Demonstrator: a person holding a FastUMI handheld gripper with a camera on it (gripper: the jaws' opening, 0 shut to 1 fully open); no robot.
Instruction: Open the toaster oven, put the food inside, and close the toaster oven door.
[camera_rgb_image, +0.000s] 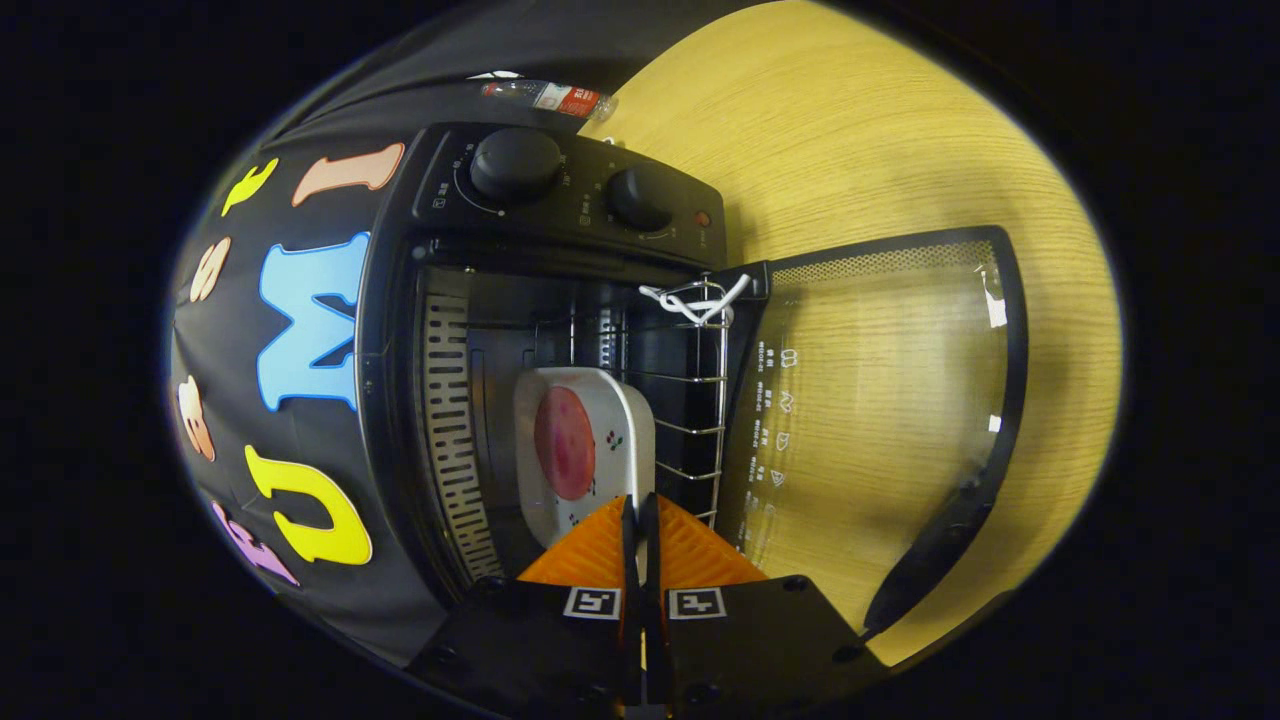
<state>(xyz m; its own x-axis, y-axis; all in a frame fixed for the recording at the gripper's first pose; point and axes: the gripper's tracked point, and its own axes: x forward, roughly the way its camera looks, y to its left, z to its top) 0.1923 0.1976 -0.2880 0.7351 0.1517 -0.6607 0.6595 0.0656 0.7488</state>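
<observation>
Gripping plate (610, 395) rim, jaws narrow | plate with food (565, 442) inside toaster oven (470, 300) | door (890, 400) open

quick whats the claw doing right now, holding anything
Claw: shut, holding nothing; its tips sit at the rim of the white plate with the food, inside the open toaster oven.

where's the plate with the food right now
The plate sits on the wire rack inside the open toaster oven, just ahead of the closed hand-held gripper.
</observation>
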